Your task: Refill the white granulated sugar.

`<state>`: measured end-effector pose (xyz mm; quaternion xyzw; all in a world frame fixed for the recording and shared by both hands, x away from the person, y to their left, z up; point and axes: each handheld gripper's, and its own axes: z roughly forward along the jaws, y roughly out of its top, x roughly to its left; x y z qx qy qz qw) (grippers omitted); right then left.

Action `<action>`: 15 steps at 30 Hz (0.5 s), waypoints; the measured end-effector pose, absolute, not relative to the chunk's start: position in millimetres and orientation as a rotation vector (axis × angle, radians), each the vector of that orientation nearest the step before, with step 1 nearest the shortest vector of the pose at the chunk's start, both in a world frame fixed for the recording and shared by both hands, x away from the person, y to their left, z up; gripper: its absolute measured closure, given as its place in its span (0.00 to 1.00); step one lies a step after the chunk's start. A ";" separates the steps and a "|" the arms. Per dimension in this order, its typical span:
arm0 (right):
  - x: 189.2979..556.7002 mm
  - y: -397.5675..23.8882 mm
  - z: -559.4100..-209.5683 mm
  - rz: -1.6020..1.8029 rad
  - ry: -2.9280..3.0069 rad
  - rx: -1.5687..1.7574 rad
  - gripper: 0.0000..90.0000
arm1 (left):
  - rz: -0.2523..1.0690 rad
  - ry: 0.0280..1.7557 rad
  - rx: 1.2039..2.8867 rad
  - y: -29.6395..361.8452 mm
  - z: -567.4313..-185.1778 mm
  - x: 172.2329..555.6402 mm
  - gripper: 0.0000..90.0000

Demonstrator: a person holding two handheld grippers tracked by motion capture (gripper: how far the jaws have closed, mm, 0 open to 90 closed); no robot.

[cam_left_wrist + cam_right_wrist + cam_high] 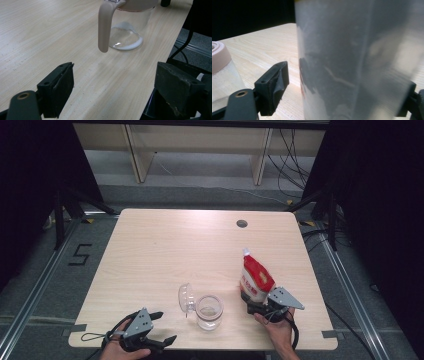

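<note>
Currently the right hand-held gripper [256, 306] sits at the lower right of the high view, at the base of an upright red-and-white pouch [256, 279]. In the right gripper view the pouch [357, 60] stands between the jaws, which are spread wide; a gap shows beside the left jaw, contact on the far side cannot be told, and the pouch appears to stand on its own base rather than being clamped. Its spout points up and away toward the upper part of the frame, which would keep the contents from spilling. The clear jar [209, 311] stands lower centre, just left of the pouch, with its hinged lid [186, 297] swung open to the left, so the mouth is exposed for filling. The left hand-held gripper [150, 335] rests at the lower left with its jaws apart and nothing between them, near the jar; the left gripper view shows the jar [130, 32] and a beige handle [105, 27] ahead of it. All items crowd the near edge of the counter [165, 250], so movement toward the person is limited. Open surface lies across the middle and upper part of the frame, apart from a small round hole [242, 223] at the upper right.
</note>
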<state>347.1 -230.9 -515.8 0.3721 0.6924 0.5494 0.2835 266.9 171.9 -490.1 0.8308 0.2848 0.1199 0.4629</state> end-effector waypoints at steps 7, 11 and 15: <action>347.7 -230.7 -516.7 1.476 1.853 0.968 0.31 | 0.298 0.704 2.038 171.6 -490.5 266.6 0.17; 346.8 -230.8 -516.8 1.493 1.828 1.009 0.34 | 0.302 0.710 2.041 171.3 -490.2 265.8 0.17; 349.1 -231.6 -517.7 1.486 1.796 1.001 0.40 | 0.305 0.704 2.042 171.2 -490.7 266.2 0.17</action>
